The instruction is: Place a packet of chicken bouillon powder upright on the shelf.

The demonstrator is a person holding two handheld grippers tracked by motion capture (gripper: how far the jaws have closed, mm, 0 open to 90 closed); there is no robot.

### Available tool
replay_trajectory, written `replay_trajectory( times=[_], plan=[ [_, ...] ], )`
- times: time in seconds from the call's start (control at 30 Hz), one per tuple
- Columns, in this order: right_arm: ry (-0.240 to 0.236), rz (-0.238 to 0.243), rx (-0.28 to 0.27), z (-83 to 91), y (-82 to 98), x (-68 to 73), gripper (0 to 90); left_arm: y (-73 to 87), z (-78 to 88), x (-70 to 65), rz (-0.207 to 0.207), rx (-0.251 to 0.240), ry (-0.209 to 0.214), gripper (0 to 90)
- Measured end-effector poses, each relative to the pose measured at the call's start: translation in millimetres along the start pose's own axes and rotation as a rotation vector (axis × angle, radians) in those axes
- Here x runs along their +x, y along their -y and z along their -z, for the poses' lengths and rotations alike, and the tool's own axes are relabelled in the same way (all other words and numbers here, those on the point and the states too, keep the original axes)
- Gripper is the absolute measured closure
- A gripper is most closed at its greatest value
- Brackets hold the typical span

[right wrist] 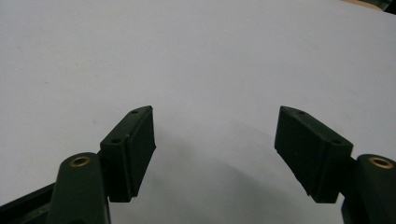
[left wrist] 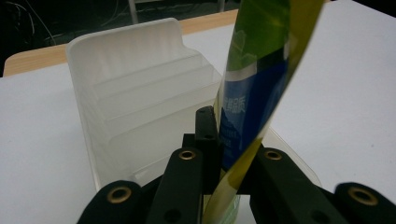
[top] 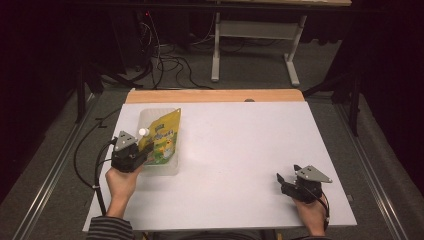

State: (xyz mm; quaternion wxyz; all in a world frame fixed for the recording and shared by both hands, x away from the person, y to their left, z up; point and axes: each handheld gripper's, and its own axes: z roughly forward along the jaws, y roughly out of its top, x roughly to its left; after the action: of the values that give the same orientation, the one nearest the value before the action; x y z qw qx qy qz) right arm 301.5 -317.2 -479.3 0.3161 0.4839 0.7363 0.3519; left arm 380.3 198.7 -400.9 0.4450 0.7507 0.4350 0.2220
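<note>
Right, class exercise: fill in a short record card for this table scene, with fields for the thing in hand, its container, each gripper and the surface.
thing in hand: yellow-green spouted pouch, white cap, standing in the tub
container: clear plastic tub near the table's left edge
left gripper: fingers shut on the pouch
right gripper: fingers open, nothing between them, low over bare table
surface: white table with a wooden far edge

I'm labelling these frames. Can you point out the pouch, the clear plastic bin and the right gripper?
pouch [top: 164,136]: high view, on its yellow-green printed front.
clear plastic bin [left wrist: 130,70]: left gripper view, on its tall back wall.
right gripper [right wrist: 215,149]: right gripper view, midway between its open fingertips.
</note>
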Motion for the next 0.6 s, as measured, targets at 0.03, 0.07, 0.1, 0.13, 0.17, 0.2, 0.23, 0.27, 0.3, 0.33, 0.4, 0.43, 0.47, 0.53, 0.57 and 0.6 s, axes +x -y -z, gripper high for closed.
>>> replay_trajectory(
  times=[0.03, 0.07, 0.1, 0.13, 0.17, 0.2, 0.23, 0.27, 0.3, 0.33, 0.4, 0.43, 0.47, 0.53, 0.57, 0.6],
  plan=[
    [-0.001, 0.0, -0.002, 0.0, 0.1, -0.3, 29.2, 1.2, 0.4, 0.0, 0.003, -0.004, -0.001, 84.3],
    [-0.002, -0.001, -0.003, 0.1, 0.1, -0.3, 29.2, 2.5, 0.9, 0.4, 0.006, -0.006, -0.004, 84.1],
    [-0.001, -0.003, -0.002, 0.3, 0.1, -0.2, 29.2, 3.9, 1.5, 0.9, 0.011, -0.009, -0.006, 83.8],
    [-0.003, -0.003, -0.004, 0.3, 0.2, -0.2, 29.2, 5.6, 2.6, 1.8, 0.017, -0.015, -0.011, 83.6],
    [-0.003, -0.003, -0.004, 0.3, 0.2, -0.2, 29.2, 6.7, 4.0, 3.0, 0.022, -0.018, -0.013, 83.3],
    [-0.003, -0.003, -0.005, 0.3, 0.2, -0.2, 29.2, 7.4, 5.1, 3.6, 0.026, -0.02, -0.016, 83.2],
    [-0.005, -0.003, -0.005, 0.4, 0.2, -0.2, 29.2, 8.4, 6.6, 4.6, 0.032, -0.02, -0.018, 82.9],
    [-0.003, -0.003, -0.003, 0.5, 0.2, -0.1, 29.2, 9.9, 7.4, 5.4, 0.038, -0.024, -0.019, 82.6],
    [-0.004, -0.003, -0.003, 0.4, 0.2, -0.2, 29.3, 11.5, 8.1, 6.1, 0.039, -0.022, -0.021, 82.2],
    [-0.006, -0.004, -0.004, 0.5, 0.2, -0.1, 29.3, 13.4, 8.9, 6.9, 0.043, -0.025, -0.02, 82.0],
    [-0.006, -0.007, -0.007, 0.6, 0.3, -0.3, 29.6, 15.1, 10.5, 8.0, 0.054, -0.031, -0.018, 81.5],
    [-0.008, -0.011, -0.008, 0.7, 0.4, -0.5, 29.6, 15.5, 10.9, 8.2, 0.055, -0.036, -0.022, 81.2],
    [-0.009, -0.012, -0.009, 0.7, 0.5, -0.8, 29.7, 15.8, 11.8, 8.5, 0.06, -0.041, -0.025, 80.9],
    [-0.017, -0.022, -0.01, 1.2, 0.6, -1.7, 29.8, 16.5, 13.9, 9.3, 0.064, -0.05, -0.032, 78.6],
    [-0.02, -0.022, -0.015, 1.1, 0.6, -2.4, 29.9, 17.1, 15.3, 9.9, 0.065, -0.054, -0.037, 77.4],
    [-0.022, -0.033, -0.016, 1.5, 0.8, -2.6, 30.0, 17.5, 16.5, 10.0, 0.065, -0.054, -0.037, 76.2]
  ],
)
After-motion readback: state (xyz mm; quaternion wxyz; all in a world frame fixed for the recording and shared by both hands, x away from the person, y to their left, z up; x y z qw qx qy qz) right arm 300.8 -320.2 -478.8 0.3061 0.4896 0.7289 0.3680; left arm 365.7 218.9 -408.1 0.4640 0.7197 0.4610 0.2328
